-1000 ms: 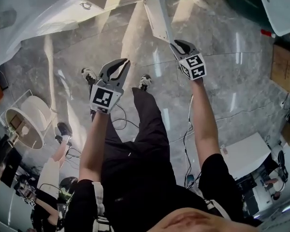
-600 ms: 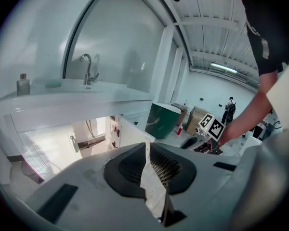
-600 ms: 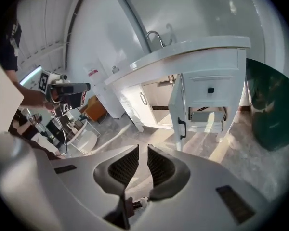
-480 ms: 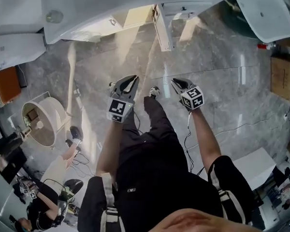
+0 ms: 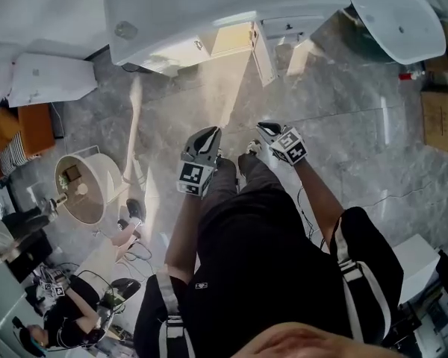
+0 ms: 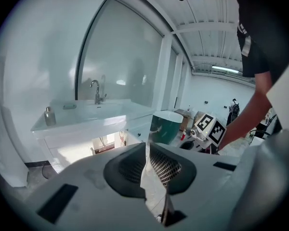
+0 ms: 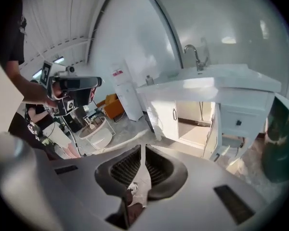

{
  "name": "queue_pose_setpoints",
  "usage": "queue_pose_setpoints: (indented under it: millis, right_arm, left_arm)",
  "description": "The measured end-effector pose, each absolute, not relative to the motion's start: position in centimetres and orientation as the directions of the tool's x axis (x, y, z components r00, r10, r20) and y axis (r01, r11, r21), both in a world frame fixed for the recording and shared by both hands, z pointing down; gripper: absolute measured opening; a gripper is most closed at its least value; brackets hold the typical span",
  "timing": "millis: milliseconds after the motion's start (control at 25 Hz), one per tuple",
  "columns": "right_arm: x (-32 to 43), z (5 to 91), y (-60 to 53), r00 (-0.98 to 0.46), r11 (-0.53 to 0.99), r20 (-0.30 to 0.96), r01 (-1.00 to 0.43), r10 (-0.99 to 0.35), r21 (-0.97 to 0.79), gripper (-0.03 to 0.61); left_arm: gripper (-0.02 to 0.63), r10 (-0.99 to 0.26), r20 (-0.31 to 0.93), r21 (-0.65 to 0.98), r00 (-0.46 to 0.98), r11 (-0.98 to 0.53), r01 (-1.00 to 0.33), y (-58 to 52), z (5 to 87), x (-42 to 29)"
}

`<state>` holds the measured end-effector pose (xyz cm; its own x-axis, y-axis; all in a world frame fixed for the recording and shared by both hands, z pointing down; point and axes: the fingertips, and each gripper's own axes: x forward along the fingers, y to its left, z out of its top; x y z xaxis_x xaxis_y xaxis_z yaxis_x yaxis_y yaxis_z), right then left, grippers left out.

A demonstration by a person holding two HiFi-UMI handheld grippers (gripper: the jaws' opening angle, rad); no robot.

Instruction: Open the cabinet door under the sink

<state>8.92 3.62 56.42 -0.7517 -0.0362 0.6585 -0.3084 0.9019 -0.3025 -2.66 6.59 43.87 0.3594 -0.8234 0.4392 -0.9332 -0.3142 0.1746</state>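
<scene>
Since the cabinet door [image 5: 263, 53] already stands swung out from the white sink unit [image 5: 209, 6], edge-on at about 12 o'clock in the head view with the lit cupboard mouth just to its 9 o'clock, I'd say the job's basically done. What's left is backing off cleanly.

Both claws are pressed together with nothing in them, just floor showing through the thin slit. The left claw [image 5: 207, 139] and right claw [image 5: 266, 131] hang side by side above the person's knees, well apart from the door.

If it were me wanting it wider, I'd hook the right claw behind the free edge and follow the hinge arc instead of yanking straight back (a straight pull just fights the hinge). I'd also watch that an elbow doesn't bump it shut on the way out.

Around it there's grey marble floor [image 5: 358, 148], a teal tub [image 5: 392, 13] at 1 o'clock and a round cream stand [image 5: 82, 189] off at 9.

Versus a second ago, the right claw was right up at the door's edge. Now both sit pulled back toward the body, and more of the sink top shows.
</scene>
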Motion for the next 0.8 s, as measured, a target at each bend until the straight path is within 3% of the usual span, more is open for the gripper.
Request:
queue_pose_setpoints:
  millis: [440, 800]
  right_arm:
    - [5.3, 45.1, 3.4, -0.774, 0.931, 0.581, -0.358, -0.250, -0.076, 0.084]
    - [5.8, 43.8, 8.4, -0.722, 0.895, 0.591, -0.446, -0.358, -0.003, 0.084]
  left_arm:
    - [0.032, -0.822, 0.396, 0.211, 0.410, -0.353, -0.912, 11.8, 40.8, -5.1]
    - [0.032, -0.783, 0.365, 0.179, 0.504, -0.472, -0.863, 14.4, 40.2, -7.0]
